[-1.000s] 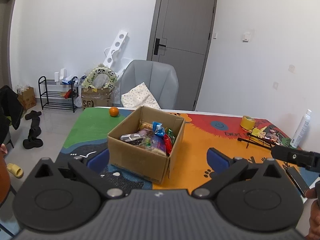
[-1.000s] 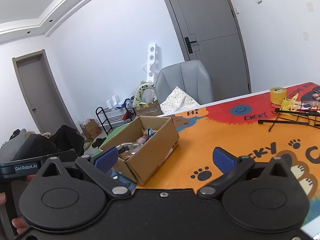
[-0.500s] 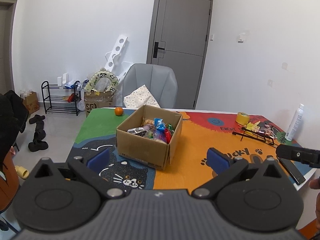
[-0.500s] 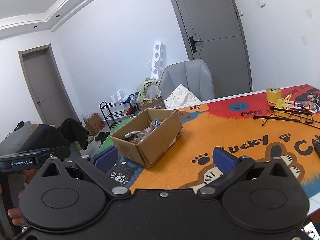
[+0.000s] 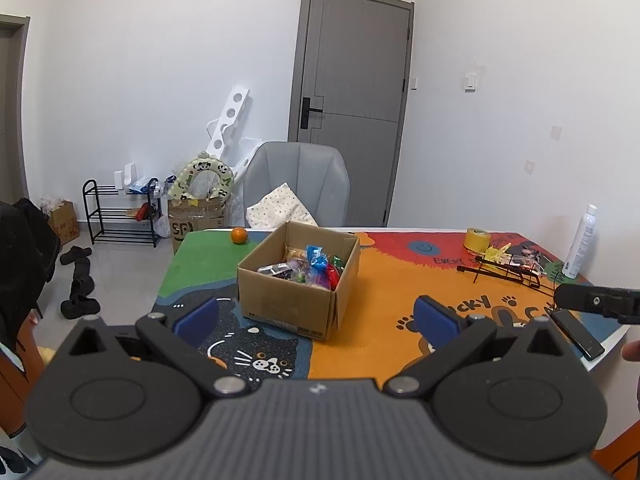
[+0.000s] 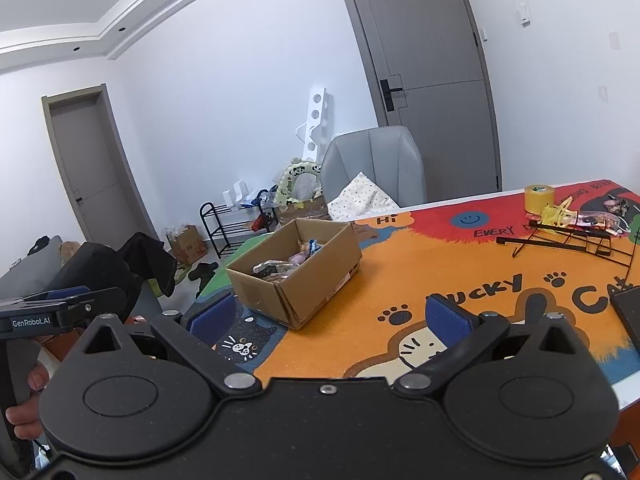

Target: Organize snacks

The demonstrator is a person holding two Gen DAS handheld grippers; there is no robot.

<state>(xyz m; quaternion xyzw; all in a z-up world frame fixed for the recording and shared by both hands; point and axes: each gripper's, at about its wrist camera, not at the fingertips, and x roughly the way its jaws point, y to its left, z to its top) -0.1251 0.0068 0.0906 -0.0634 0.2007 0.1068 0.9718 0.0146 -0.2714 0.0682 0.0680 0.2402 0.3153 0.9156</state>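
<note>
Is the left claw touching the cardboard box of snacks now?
Apart. In the left wrist view the left claw is open and held back from the cardboard box; the mat shows between its right fingertip and the box.

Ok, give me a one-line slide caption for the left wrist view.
Open left tongs face a cardboard box of wrapped snacks on a colourful cat-print table mat, nothing grasped.
</note>
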